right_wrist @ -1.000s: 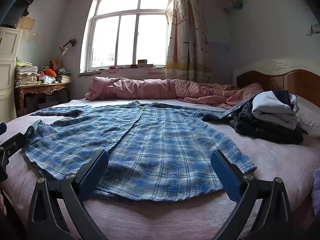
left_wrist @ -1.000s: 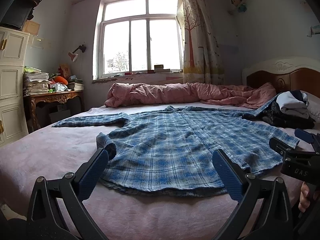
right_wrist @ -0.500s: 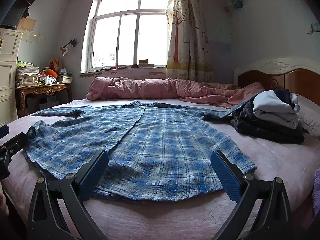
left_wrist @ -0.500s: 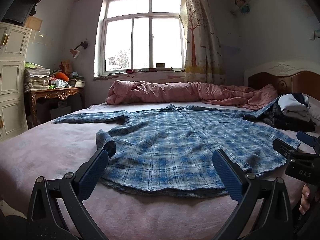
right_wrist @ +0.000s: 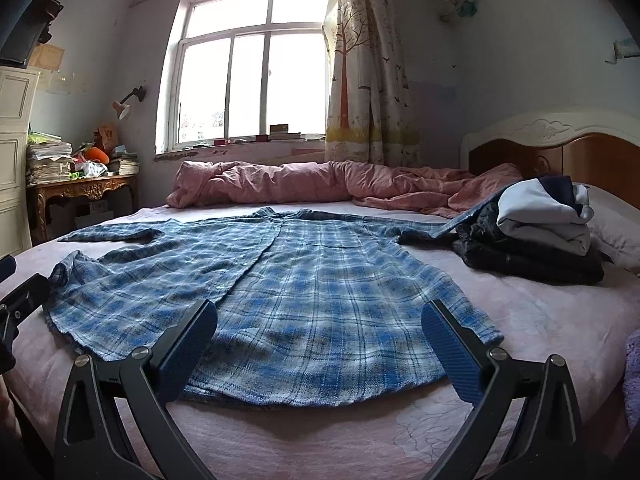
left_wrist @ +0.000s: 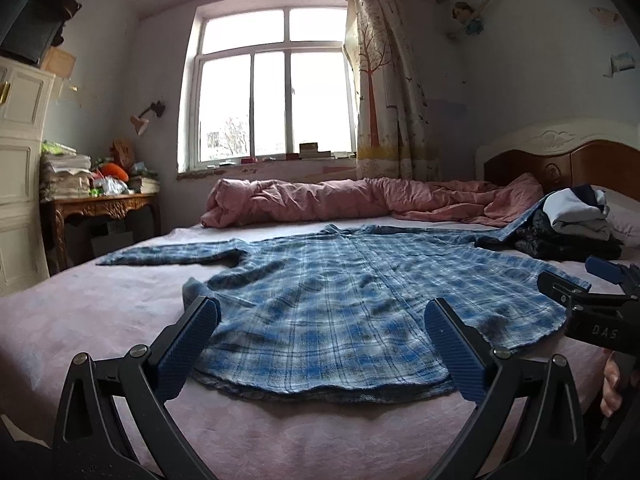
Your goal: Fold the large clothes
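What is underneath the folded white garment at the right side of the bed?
The white garment sits on a pile of dark clothing, which rests on the pink bed sheet. How many dark items the pile holds cannot be told.

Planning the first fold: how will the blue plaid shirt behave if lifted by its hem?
The blue plaid shirt looks thin and lies rippled on the bed, so it will probably droop. Its curled corner suggests it bunches easily.
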`<state>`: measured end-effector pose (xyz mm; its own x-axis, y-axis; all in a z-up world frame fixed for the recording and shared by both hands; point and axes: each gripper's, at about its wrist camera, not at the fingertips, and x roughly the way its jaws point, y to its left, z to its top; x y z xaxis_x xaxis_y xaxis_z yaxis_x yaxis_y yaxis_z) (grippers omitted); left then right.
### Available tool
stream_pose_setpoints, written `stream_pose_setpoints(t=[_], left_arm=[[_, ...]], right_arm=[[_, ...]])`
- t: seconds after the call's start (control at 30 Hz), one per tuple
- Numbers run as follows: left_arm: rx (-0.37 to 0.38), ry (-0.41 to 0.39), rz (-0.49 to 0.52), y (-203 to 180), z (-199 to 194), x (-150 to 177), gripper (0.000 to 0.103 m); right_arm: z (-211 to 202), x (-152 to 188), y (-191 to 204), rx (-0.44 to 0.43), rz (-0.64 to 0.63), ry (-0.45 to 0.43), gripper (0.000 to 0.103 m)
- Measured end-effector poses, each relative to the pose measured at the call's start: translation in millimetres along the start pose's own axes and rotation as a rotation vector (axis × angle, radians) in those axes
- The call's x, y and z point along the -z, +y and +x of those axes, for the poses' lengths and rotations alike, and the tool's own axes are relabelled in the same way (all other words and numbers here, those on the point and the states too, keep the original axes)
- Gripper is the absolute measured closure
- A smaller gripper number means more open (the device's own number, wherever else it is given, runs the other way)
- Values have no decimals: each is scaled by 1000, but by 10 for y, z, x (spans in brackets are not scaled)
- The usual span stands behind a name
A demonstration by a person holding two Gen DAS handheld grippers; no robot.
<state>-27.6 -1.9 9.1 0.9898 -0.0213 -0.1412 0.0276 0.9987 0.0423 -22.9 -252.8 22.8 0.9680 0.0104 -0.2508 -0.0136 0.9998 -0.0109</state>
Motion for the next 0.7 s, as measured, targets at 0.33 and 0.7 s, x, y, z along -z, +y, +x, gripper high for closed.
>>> stream_pose_setpoints(t=[0.33, 0.7], left_arm=[[-3, -50, -11, 23, -87, -19, 0], [-10, -65, -7, -12, -140, 3, 1]], right_arm=[[-60, -19, 26, -44, -16, -16, 0], [-213, -21, -33, 31, 40, -113, 0]])
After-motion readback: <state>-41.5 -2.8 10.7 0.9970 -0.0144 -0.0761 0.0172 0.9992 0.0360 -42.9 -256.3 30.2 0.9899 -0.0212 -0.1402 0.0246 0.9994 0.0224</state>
